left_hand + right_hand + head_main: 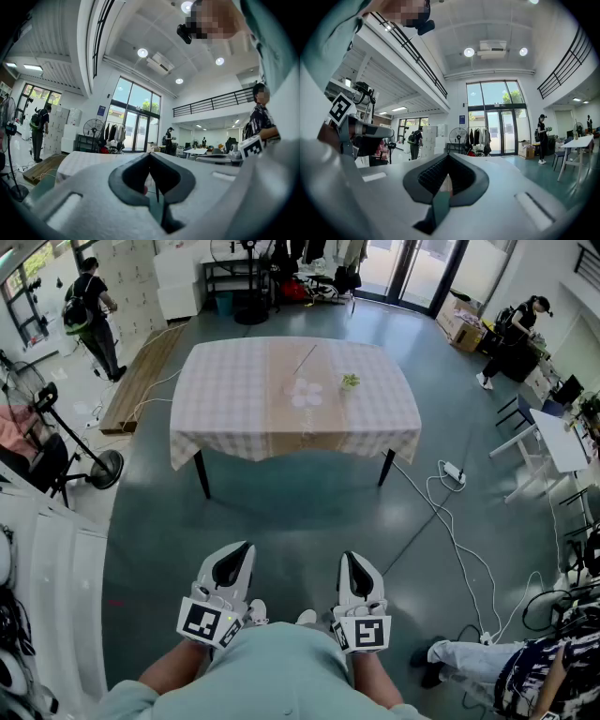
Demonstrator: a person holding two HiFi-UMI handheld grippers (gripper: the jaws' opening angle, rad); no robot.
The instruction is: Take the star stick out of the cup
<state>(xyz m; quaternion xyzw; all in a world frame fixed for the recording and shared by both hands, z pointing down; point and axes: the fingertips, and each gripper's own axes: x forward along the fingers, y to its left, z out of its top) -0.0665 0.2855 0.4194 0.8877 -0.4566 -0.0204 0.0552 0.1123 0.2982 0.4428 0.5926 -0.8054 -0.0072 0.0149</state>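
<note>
Far ahead in the head view stands a table (234, 399) under a checked cloth. On it I make out a pale, see-through object (305, 393), a small green-topped thing (350, 381) and a thin stick (305, 360). They are too small for me to tell the cup from the star stick. My left gripper (234, 557) and right gripper (356, 563) are held close to my body, over the floor and well short of the table. Both point forward. In the left gripper view the left gripper (150, 154) is shut and empty. The right gripper (449, 155) looks the same in its own view.
A power strip (453, 472) and cables trail over the floor right of the table. A standing fan (94, 465) and a wooden pallet (141, 381) are at the left. A seated person (525, 671) is at lower right, and a white desk (553, 442) is further back.
</note>
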